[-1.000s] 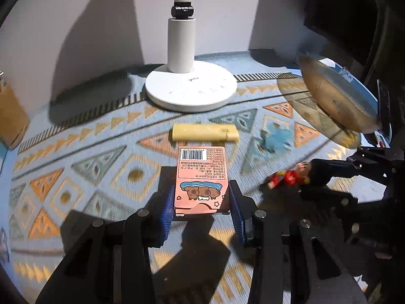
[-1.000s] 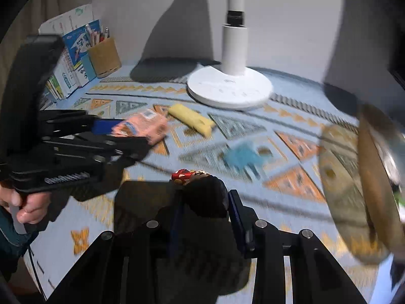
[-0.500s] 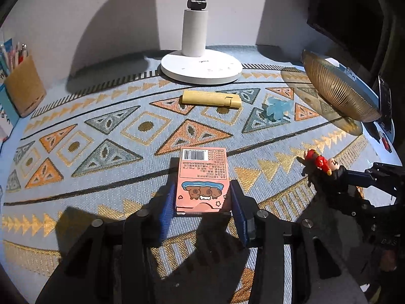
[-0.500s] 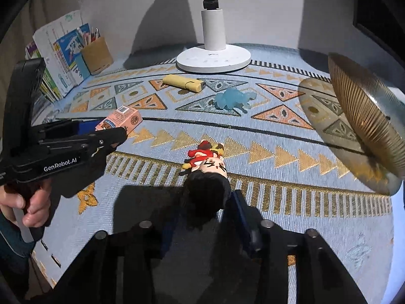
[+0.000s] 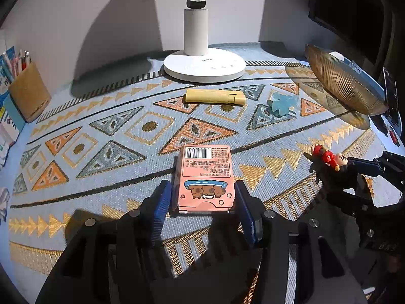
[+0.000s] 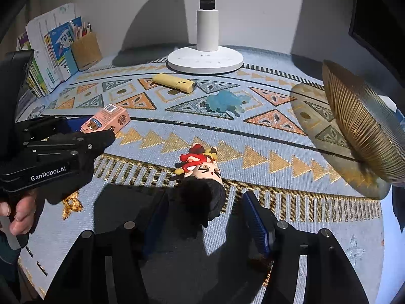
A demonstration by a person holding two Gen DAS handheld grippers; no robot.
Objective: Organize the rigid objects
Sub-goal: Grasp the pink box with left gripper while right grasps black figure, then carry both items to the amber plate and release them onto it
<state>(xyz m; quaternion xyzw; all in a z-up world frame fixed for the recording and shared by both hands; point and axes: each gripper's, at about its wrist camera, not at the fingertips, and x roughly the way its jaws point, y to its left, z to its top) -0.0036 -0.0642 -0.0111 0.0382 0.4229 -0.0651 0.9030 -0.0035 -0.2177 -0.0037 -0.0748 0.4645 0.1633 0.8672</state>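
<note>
My left claw [image 5: 202, 210] has just been spreading; the pink box [image 5: 205, 177] lies flat on the patterned cloth of the counter [image 5: 101, 197] between the pads, a gap showing on each side. My right claw [image 6: 205, 224] has been spreading too, and the doll [image 6: 201, 177] lies on the near part of the cloth, its dark hair between the parted pads. To finish well, I open a little more and back both claws out along their own line, without nudging either thing.
</note>
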